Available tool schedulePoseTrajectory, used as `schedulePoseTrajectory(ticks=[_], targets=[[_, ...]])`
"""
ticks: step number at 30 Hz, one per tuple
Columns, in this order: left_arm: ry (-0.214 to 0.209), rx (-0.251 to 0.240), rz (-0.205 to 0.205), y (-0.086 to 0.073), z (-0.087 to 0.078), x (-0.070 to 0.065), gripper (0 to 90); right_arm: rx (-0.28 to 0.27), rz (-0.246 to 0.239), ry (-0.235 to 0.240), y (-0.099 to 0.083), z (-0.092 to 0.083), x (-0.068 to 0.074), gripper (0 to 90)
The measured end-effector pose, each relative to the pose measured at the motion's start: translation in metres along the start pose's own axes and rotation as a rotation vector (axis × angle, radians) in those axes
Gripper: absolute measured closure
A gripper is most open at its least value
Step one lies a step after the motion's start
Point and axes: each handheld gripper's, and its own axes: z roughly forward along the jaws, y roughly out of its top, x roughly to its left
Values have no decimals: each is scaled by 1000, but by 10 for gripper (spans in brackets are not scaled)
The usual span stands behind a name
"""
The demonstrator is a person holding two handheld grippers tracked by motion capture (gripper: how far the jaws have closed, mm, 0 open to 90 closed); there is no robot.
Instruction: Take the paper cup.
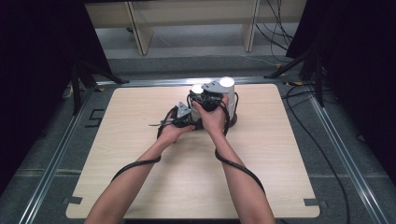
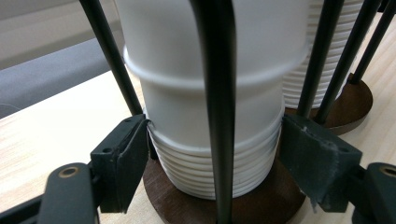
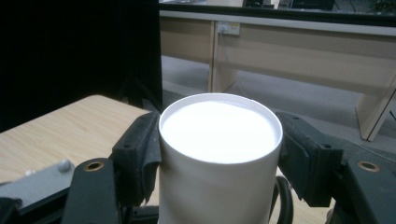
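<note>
Black padded jaws of the left gripper (image 2: 212, 158) are pressing on the ribbed lower part of a white paper cup stack (image 2: 212, 107), grasping it low inside a black wire cup holder (image 2: 217, 93) on its round dark wooden base (image 2: 187, 205). Higher up, the right gripper (image 3: 219, 149) is clenching around the top white paper cup (image 3: 219, 135), its pads touching both sides just under the rim. Both are working near the middle of the pale wooden bench (image 1: 140, 186). To do this well, I judge the left should be pinning the stack firmly while the right is lifting straight up, gently, so the thin wall is not crushing or dragging a second cup along.
</note>
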Motion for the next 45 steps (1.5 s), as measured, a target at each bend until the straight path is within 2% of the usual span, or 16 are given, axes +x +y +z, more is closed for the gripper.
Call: schedulePoseTrajectory(ticks=[4, 13, 14, 15, 16, 22, 23, 24, 25, 33, 34, 35, 37, 38, 40, 45], targets=[[-1, -1, -3, 0, 0, 0, 240, -3, 28, 7, 9, -6, 1, 346], [-3, 2, -3, 0, 0, 0, 239, -42, 29, 23, 26, -15, 2, 348], [-2, -1, -2, 0, 1, 0, 239, -48, -1, 14, 28, -16, 0, 348], [4, 7, 5, 0, 0, 0, 240, -55, 31, 22, 29, -18, 2, 348], [2, 22, 24, 0, 0, 2, 240, -65, 20, 23, 31, -19, 1, 348], [5, 26, 27, 0, -1, 1, 242, -89, 21, 18, 38, -29, 3, 348], [1, 27, 26, 0, -1, 1, 242, -108, -15, 20, 40, -29, 0, 348], [0, 28, 29, 0, -1, 1, 242, -105, 12, 26, 41, -31, 2, 348], [-7, 14, 11, 0, 0, 0, 242, -104, -1, 21, 42, -32, 2, 348], [-12, 19, 16, -1, 0, -1, 235, -134, 15, 40, 47, -43, 4, 348], [-18, 40, 28, -1, -1, -1, 211, -130, -9, 41, 47, -45, 2, 349], [-14, 66, 67, 0, -2, 0, 175, -120, 22, 48, 46, -47, 4, 349], [-2, 38, 50, 0, -6, 0, 152, -127, 26, 55, 45, -52, 3, 349], [-5, 49, 54, 1, -9, 1, 140, -125, 45, 61, 44, -55, 3, 349], [-4, 52, 90, 1, -15, 3, 138, -130, 33, 74, 43, -59, 1, 349], [-18, 57, 101, 5, -30, 5, 127, -119, 25, 76, 39, -67, -1, 349]])
